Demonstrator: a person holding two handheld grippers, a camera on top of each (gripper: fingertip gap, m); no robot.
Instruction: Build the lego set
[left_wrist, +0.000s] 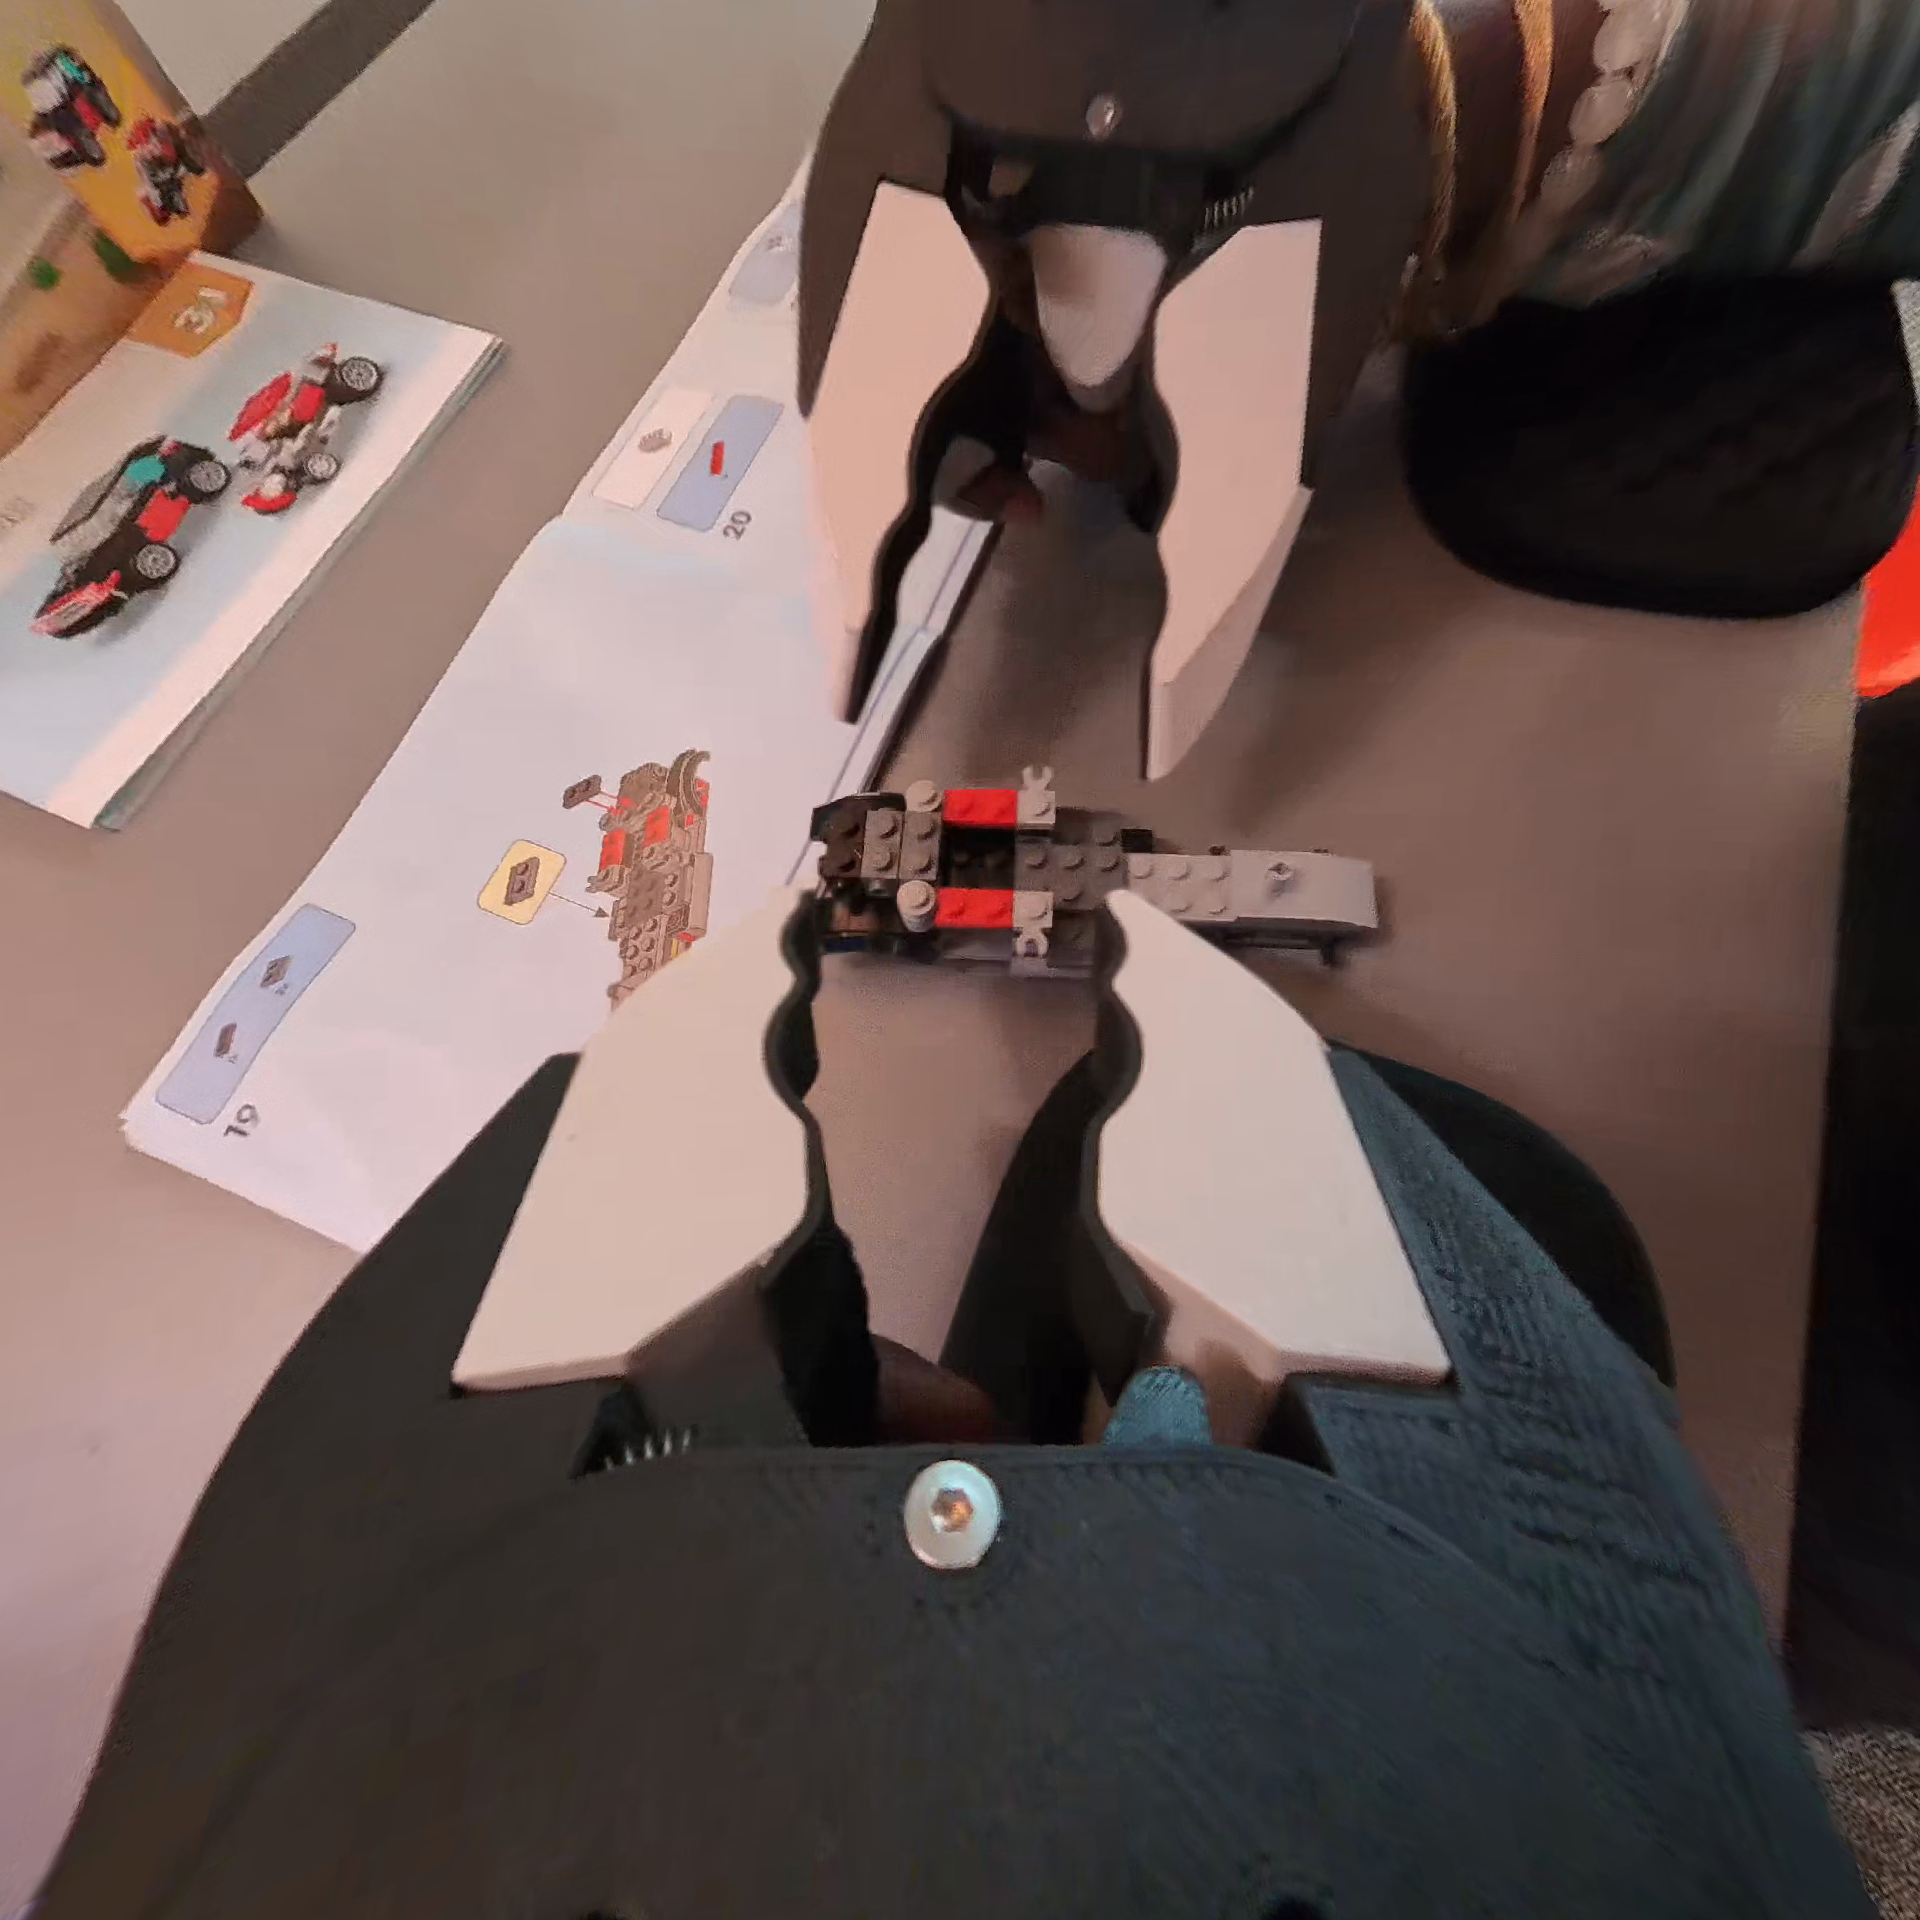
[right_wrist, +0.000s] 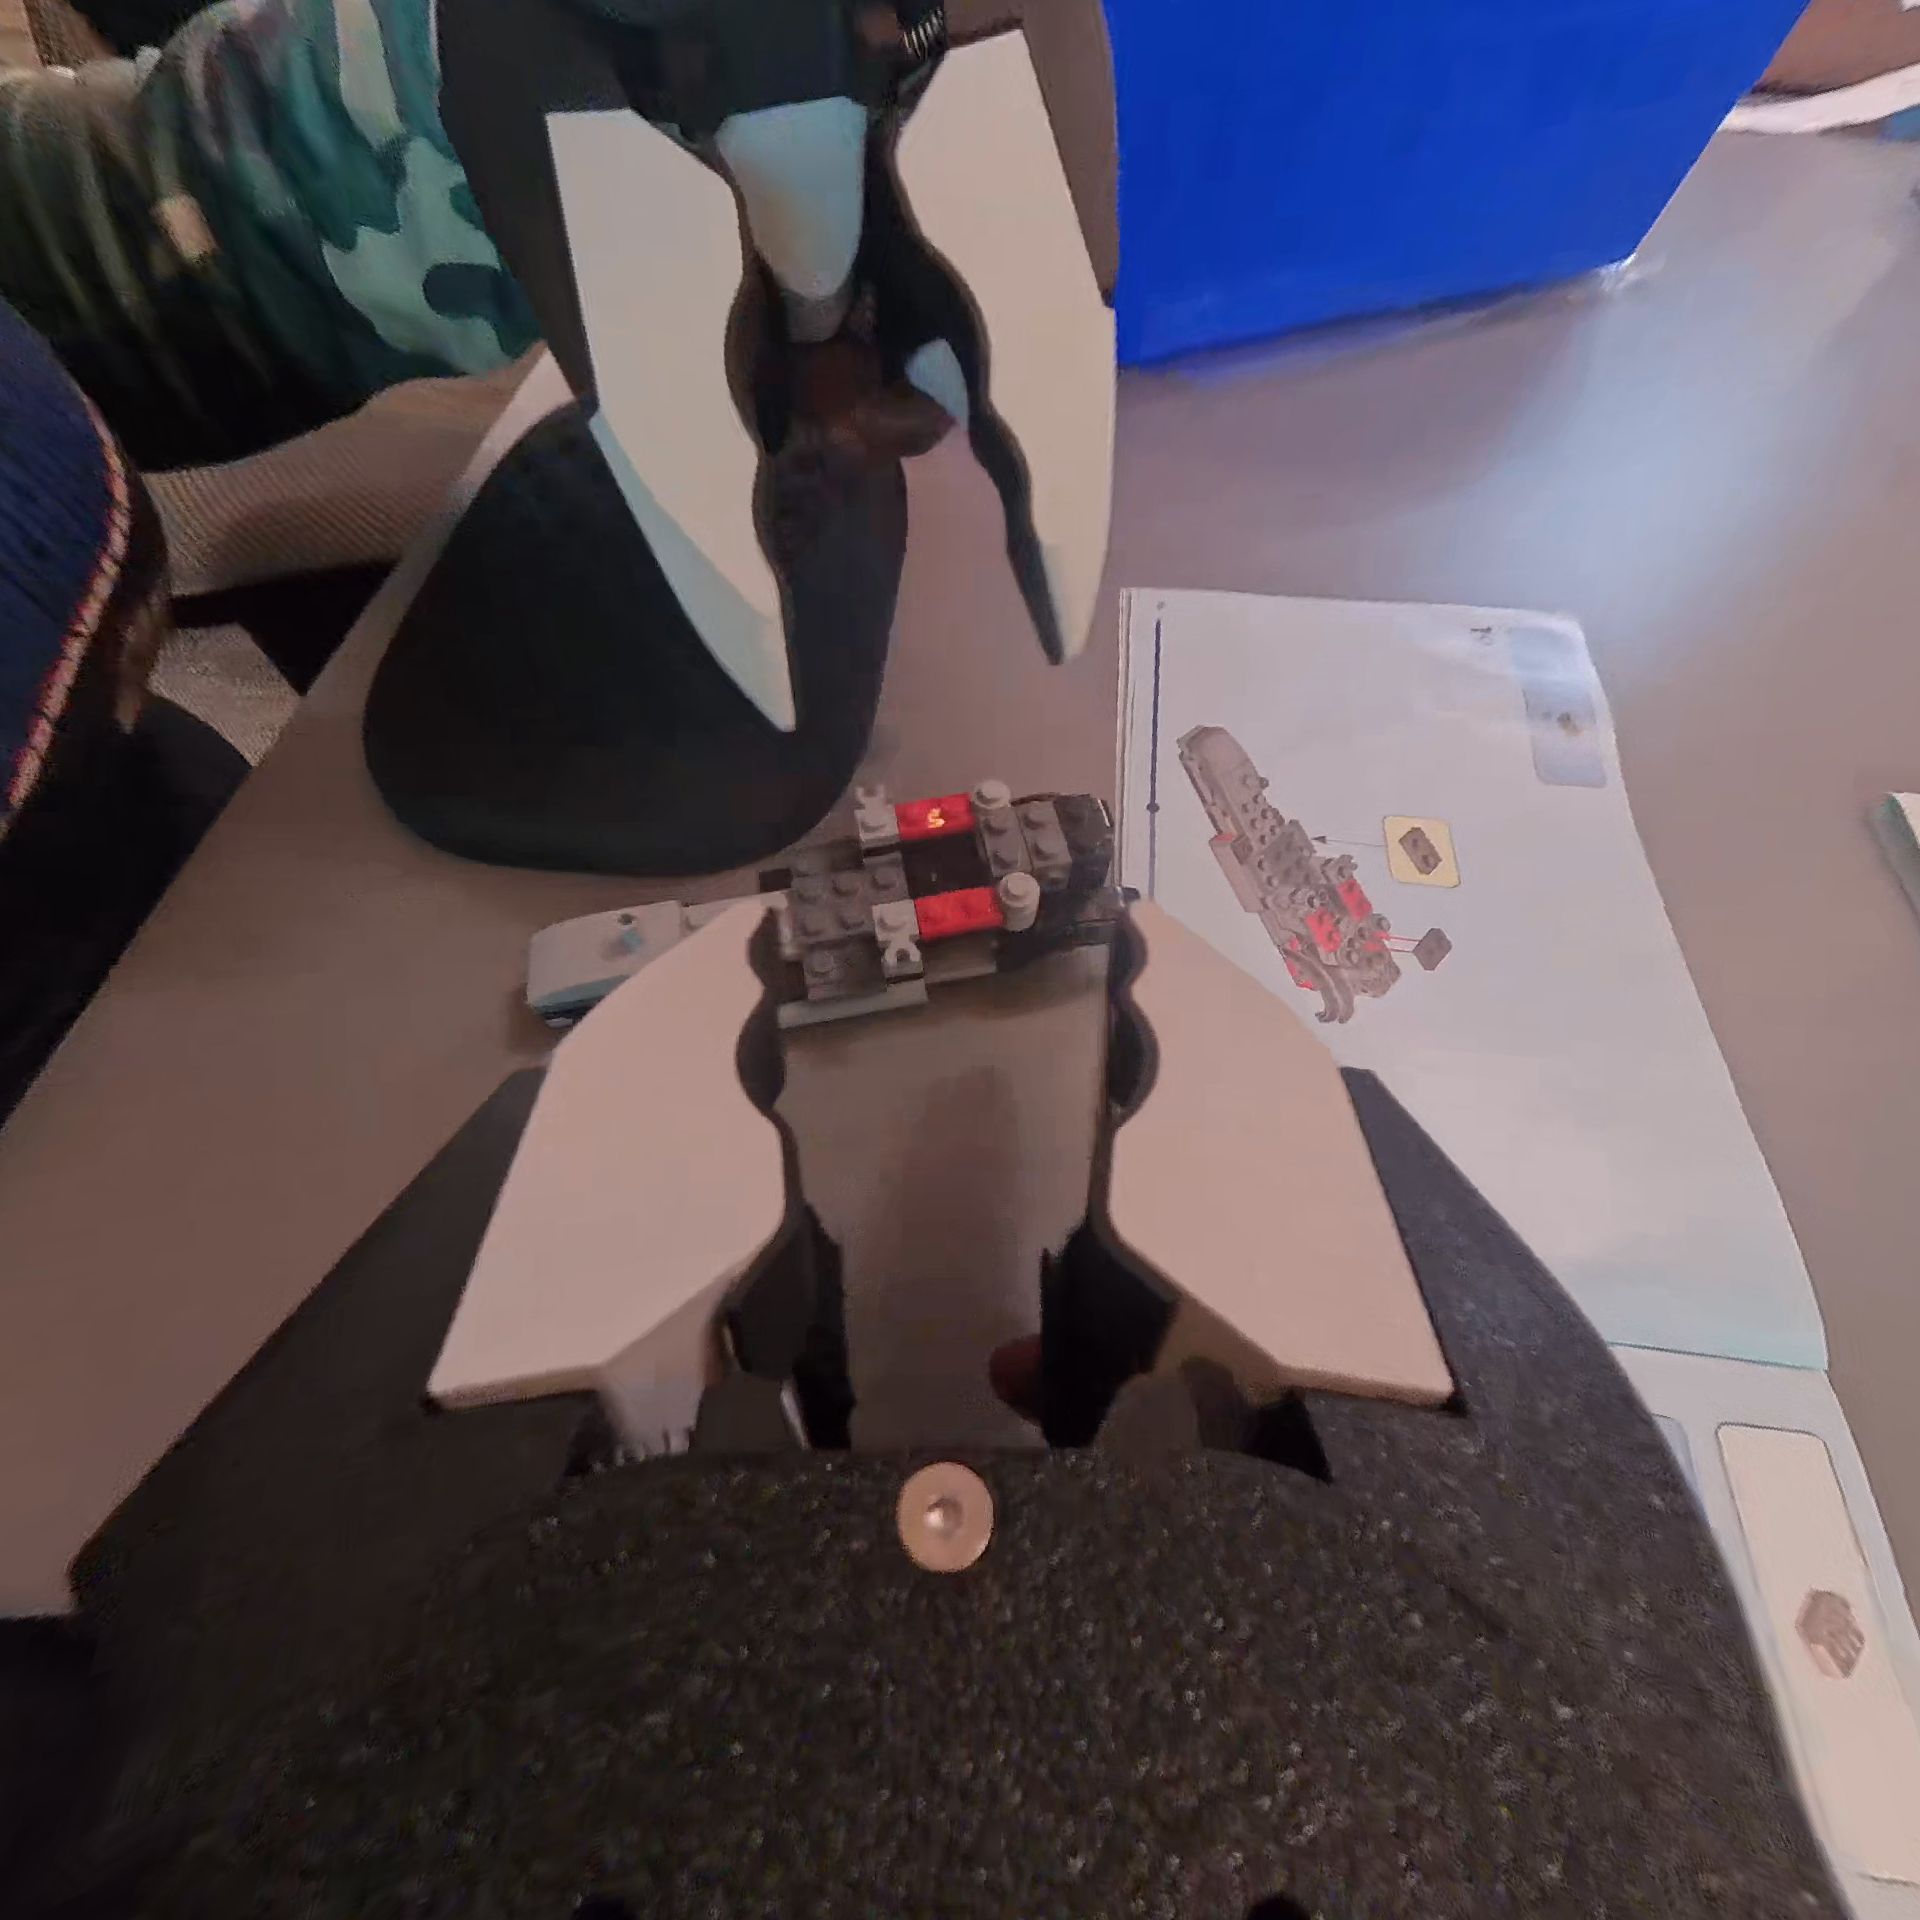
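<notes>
A partly built lego model of grey, black and red pieces, with a long light grey plate at one end, lies on the grey table. It also shows in the right wrist view. My left gripper is open and empty, its tips at the model's near side. My right gripper faces it from the far side, open and empty, tips just short of the model. In the right wrist view my right gripper is open at the model's edge, and the left gripper hangs open opposite.
An open instruction booklet lies beside the model, also seen in the right wrist view. A second booklet and the set's box lie farther left. A dark rounded object sits at the table edge, and a blue box stands behind. Tip to tip, the grippers are about 4 cm apart. The dark rounded object is about 15 cm from my right fingertips.
</notes>
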